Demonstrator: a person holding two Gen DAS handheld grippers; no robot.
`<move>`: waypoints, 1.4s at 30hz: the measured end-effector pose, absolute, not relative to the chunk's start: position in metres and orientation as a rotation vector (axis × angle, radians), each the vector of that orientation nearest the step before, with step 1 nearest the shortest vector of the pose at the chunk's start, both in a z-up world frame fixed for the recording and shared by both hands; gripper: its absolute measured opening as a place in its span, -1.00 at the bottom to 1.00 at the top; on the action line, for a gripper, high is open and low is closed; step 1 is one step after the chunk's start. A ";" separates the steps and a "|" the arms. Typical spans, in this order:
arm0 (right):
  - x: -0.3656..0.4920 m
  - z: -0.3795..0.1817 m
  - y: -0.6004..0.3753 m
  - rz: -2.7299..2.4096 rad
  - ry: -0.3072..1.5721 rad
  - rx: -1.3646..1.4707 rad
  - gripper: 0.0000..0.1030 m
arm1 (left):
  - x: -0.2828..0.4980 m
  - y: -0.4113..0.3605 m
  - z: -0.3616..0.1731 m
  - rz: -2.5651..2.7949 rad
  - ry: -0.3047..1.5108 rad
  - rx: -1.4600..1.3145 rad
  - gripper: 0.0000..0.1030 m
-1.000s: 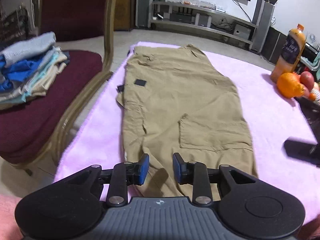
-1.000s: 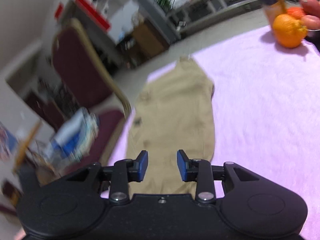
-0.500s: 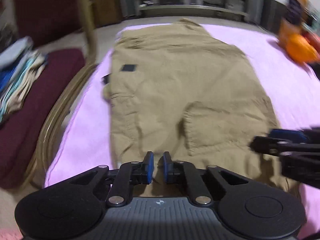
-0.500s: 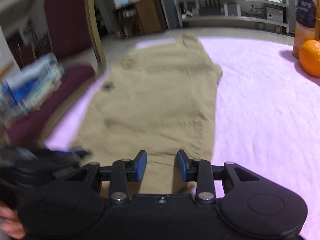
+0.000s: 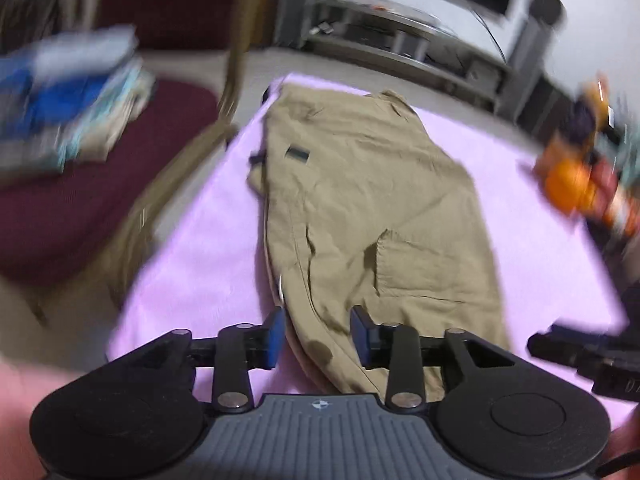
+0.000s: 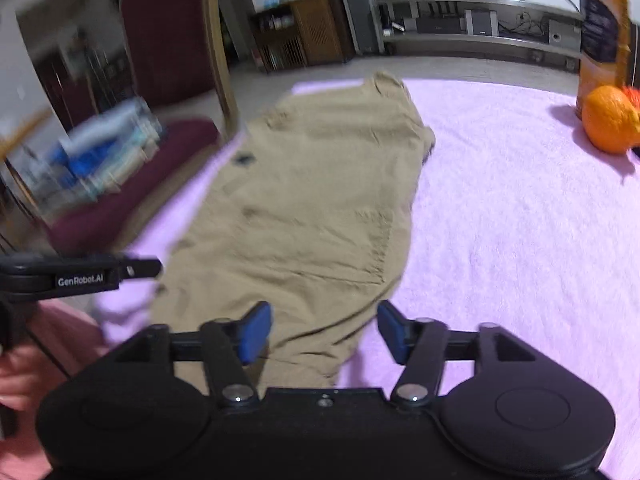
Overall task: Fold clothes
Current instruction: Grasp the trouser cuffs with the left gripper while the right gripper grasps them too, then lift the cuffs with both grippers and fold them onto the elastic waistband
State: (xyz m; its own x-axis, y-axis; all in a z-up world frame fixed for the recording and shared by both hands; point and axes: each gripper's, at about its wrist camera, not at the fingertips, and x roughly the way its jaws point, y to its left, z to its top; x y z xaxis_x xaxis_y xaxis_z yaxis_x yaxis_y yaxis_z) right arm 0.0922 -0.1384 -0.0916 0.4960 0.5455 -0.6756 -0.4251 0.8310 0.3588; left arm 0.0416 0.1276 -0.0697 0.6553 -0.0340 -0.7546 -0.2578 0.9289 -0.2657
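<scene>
Left gripper (image 5: 318,334) has its jaws spread, and I see the near hem of the khaki trousers (image 5: 368,208) bunched between its blue pads without being pinched; right gripper (image 6: 324,332) is spread wide too, over the same end of the trousers (image 6: 312,208). Trousers lie lengthwise on the pink blanket (image 6: 500,240), stretching away from me. Farther off, an orange (image 6: 610,124) and a juice bottle (image 6: 604,36) sit to the right, folded clothes (image 5: 68,92) on the maroon chair (image 5: 80,200) to the left.
</scene>
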 end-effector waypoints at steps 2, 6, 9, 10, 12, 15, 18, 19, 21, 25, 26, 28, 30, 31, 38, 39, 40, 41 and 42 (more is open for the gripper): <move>0.094 -0.093 -0.152 0.617 0.906 0.278 0.25 | 0.036 0.138 -0.080 0.114 0.902 -0.509 -0.27; 0.106 -0.113 -0.171 0.625 1.031 0.539 0.29 | 0.039 0.142 -0.096 0.093 0.962 -0.629 -0.22; 0.113 -0.130 -0.176 0.615 1.111 0.669 0.29 | 0.043 0.139 -0.104 0.077 0.982 -0.661 -0.16; 0.114 -0.135 -0.176 0.610 1.131 0.694 0.29 | 0.045 0.139 -0.107 0.072 0.993 -0.678 -0.16; 0.116 -0.144 -0.174 0.592 1.164 0.727 0.28 | 0.049 0.139 -0.114 0.067 1.012 -0.706 -0.16; 0.116 -0.155 -0.171 0.551 1.196 0.731 0.26 | 0.055 0.137 -0.120 0.068 1.026 -0.714 -0.15; 0.119 -0.164 -0.172 0.528 1.222 0.765 0.18 | 0.059 0.137 -0.122 0.072 1.022 -0.720 -0.15; 0.121 -0.167 -0.173 0.531 1.231 0.786 0.14 | 0.060 0.138 -0.123 0.071 1.020 -0.723 -0.14; 0.123 -0.172 -0.173 0.542 1.246 0.824 0.10 | 0.062 0.138 -0.125 0.066 1.017 -0.726 -0.11; 0.126 -0.177 -0.167 0.578 1.249 0.830 0.08 | 0.069 0.133 -0.129 0.015 1.025 -0.714 -0.11; 0.126 -0.176 -0.166 0.587 1.245 0.821 0.08 | 0.070 0.131 -0.128 0.001 1.024 -0.698 -0.15; 0.125 -0.175 -0.161 0.573 1.236 0.763 -0.42 | 0.071 0.125 -0.126 -0.010 1.024 -0.660 -0.48; 0.123 -0.171 -0.158 0.559 1.219 0.721 -0.52 | 0.070 0.122 -0.121 -0.018 1.012 -0.634 -0.61; 0.121 -0.167 -0.157 0.563 1.206 0.716 -0.57 | 0.068 0.122 -0.115 -0.023 0.997 -0.632 -0.65; 0.096 -0.101 -0.172 0.584 1.071 0.722 -0.58 | 0.046 0.126 -0.070 -0.102 0.896 -0.747 -0.67; 0.091 -0.096 -0.175 0.576 1.067 0.727 -0.58 | 0.042 0.123 -0.066 -0.111 0.896 -0.749 -0.67; 0.086 -0.090 -0.179 0.568 1.064 0.733 -0.58 | 0.037 0.120 -0.063 -0.117 0.904 -0.750 -0.67; 0.079 -0.087 -0.183 0.557 1.066 0.736 -0.58 | 0.032 0.116 -0.061 -0.122 0.914 -0.750 -0.67; 0.072 -0.085 -0.187 0.543 1.071 0.737 -0.58 | 0.027 0.112 -0.060 -0.126 0.930 -0.750 -0.67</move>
